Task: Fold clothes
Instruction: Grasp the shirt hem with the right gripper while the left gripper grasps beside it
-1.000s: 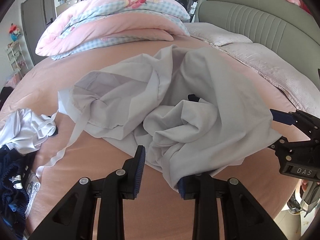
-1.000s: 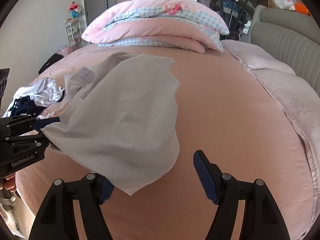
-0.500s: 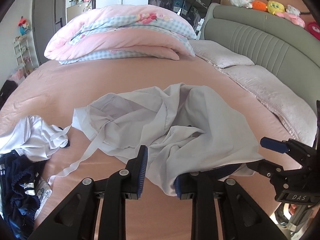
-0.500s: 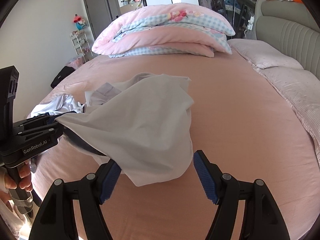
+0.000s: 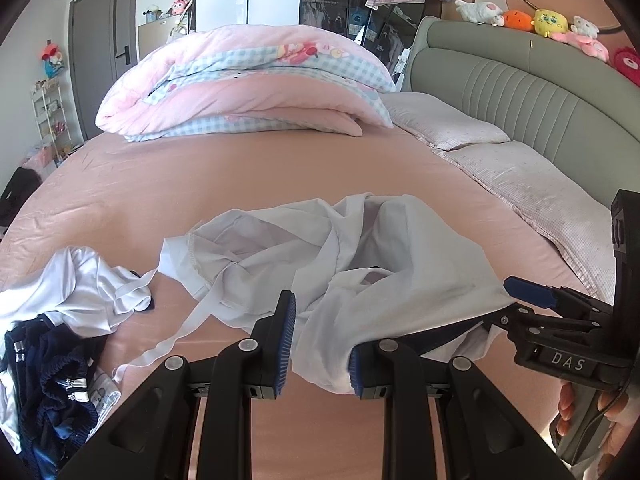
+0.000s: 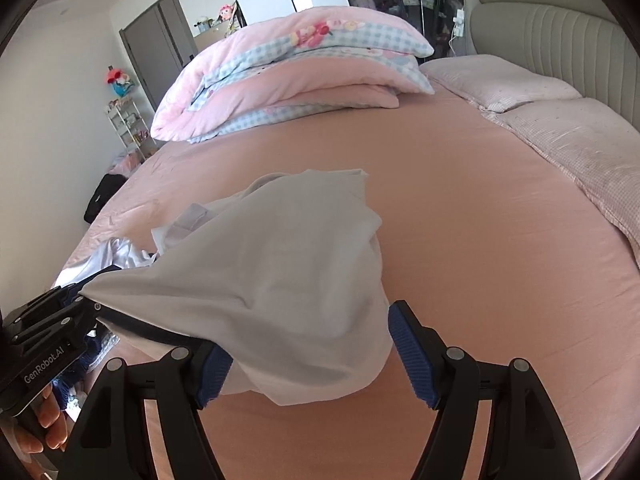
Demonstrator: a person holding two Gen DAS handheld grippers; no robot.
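One white garment [image 5: 400, 248] lies crumpled on the pink bed [image 5: 240, 176], on the near side of the folded quilt [image 5: 248, 92] and well apart from it, with its near hem lifted off the sheet. That hem runs crosswise, roughly parallel to the quilt's long side, strung between the two grippers.

The left gripper [image 5: 320, 354] has its jaws clamped on a bunch of the hem. The right gripper [image 6: 312, 364] has its jaws wide and opening, and the hem's other end is draped between them over one finger, not pinched. Only the left hand has a hold, so I judge the right must grip again before the cloth can be spread.

Bare sheet stretches from the garment to the quilt, leaving room to lay it flat. Farther from the quilt, a heap of other clothes [image 5: 60, 320] lies just beside the garment's trailing strip [image 5: 180, 328]. Pillows [image 5: 520, 184] line the bed to the quilt's right.
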